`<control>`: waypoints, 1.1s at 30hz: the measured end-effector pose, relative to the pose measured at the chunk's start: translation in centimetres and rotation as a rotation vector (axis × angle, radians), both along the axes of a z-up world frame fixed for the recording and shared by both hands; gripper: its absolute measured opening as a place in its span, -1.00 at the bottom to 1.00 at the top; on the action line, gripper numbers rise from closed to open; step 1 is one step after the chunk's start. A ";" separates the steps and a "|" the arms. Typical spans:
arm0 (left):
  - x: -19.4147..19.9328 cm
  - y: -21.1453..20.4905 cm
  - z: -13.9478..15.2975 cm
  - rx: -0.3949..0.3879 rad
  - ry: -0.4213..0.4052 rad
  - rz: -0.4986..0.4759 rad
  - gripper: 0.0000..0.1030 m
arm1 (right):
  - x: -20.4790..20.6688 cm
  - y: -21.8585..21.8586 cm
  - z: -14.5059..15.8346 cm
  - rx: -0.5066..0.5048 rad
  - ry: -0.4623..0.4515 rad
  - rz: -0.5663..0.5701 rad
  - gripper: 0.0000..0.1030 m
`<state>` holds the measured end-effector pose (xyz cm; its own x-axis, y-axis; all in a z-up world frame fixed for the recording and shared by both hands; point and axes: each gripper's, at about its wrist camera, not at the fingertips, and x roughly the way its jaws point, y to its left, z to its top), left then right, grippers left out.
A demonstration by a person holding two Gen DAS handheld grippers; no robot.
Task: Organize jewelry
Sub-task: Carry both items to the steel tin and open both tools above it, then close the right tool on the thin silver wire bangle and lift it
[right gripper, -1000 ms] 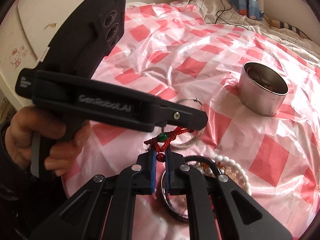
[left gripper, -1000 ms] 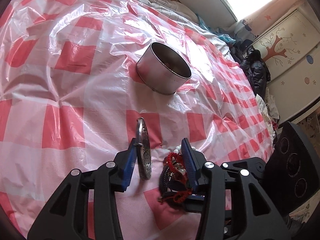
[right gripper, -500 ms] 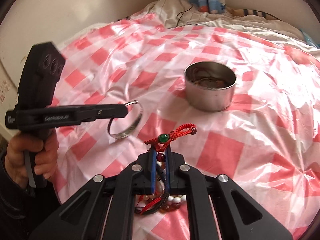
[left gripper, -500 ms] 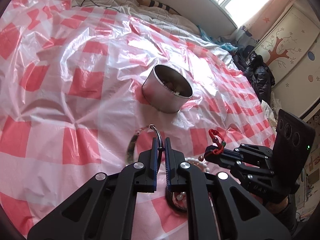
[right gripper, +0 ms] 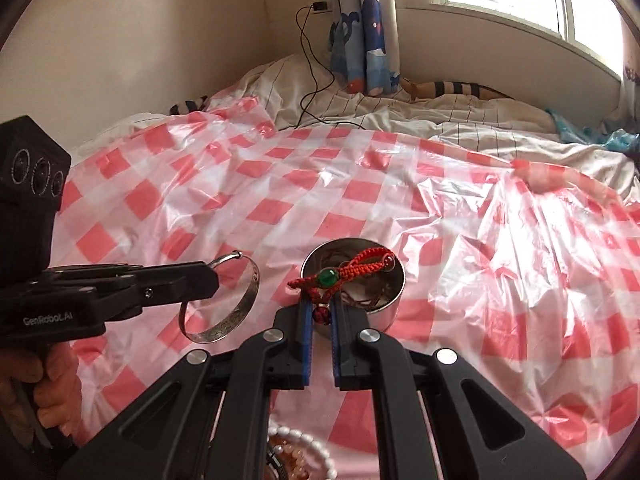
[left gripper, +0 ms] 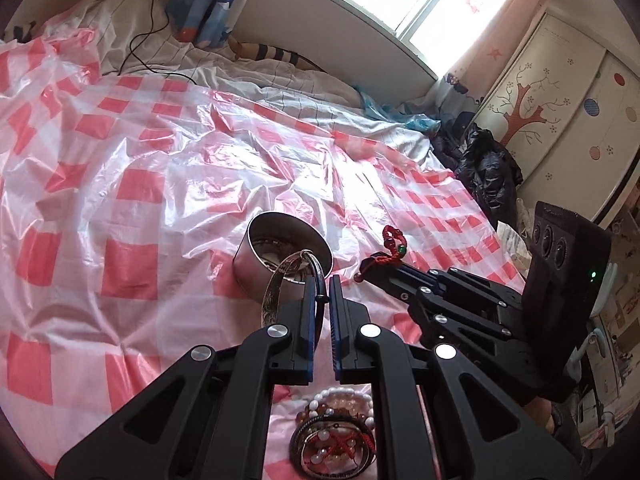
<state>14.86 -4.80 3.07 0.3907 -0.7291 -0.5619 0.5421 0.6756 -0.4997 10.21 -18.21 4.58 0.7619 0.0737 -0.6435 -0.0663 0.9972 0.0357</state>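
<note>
My left gripper (left gripper: 321, 286) is shut on a silver bangle (left gripper: 280, 280), held in the air in front of the round steel tin (left gripper: 256, 264). In the right wrist view the same bangle (right gripper: 236, 312) hangs from the left gripper (right gripper: 214, 276) at the left. My right gripper (right gripper: 320, 306) is shut on a red braided cord bracelet (right gripper: 352, 266) with a green bead, lifted just before the tin (right gripper: 384, 308), which holds some jewelry. From the left wrist view the right gripper (left gripper: 366, 266) carries the red bracelet (left gripper: 394, 246) beside the tin.
A pile of bead bracelets and bangles (left gripper: 336, 436) lies on the red-and-white checked plastic sheet (left gripper: 132, 200) below the grippers. White bedding (right gripper: 400, 116) and a black cable (right gripper: 316, 80) lie behind. Dark clothes (left gripper: 484, 168) and a wardrobe (left gripper: 568, 112) stand at the right.
The left gripper closed on the silver bangle and lifted it off the sheet toward the tin. The right gripper rose with the red cord bracelet and swung toward the tin.
</note>
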 end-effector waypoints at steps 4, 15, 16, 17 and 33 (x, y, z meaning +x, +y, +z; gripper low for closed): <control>2.0 -1.3 -0.3 -0.033 0.010 -0.006 -0.88 | 2.5 0.3 -1.1 -0.076 0.000 -0.017 -0.84; 7.1 -5.3 -3.6 -0.016 0.146 0.024 -0.61 | 6.1 0.3 -4.7 -0.320 0.130 -0.014 0.30; 6.8 -5.1 -3.1 -0.018 0.126 0.032 -0.52 | 5.5 0.0 -4.0 -0.306 0.102 -0.026 0.32; 6.4 -4.8 -2.5 -0.014 0.099 0.044 -0.38 | 5.0 -0.5 -3.2 -0.281 0.077 -0.042 0.42; -2.7 -2.3 -2.4 0.318 -0.035 -0.055 0.02 | -1.2 -9.7 -1.1 0.435 0.207 -0.120 0.60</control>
<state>12.18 -7.08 0.67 0.3790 -0.5393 -0.7520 0.5952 0.7643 -0.2482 9.01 -27.90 3.46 0.6406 0.2891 -0.7114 0.1002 0.8871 0.4506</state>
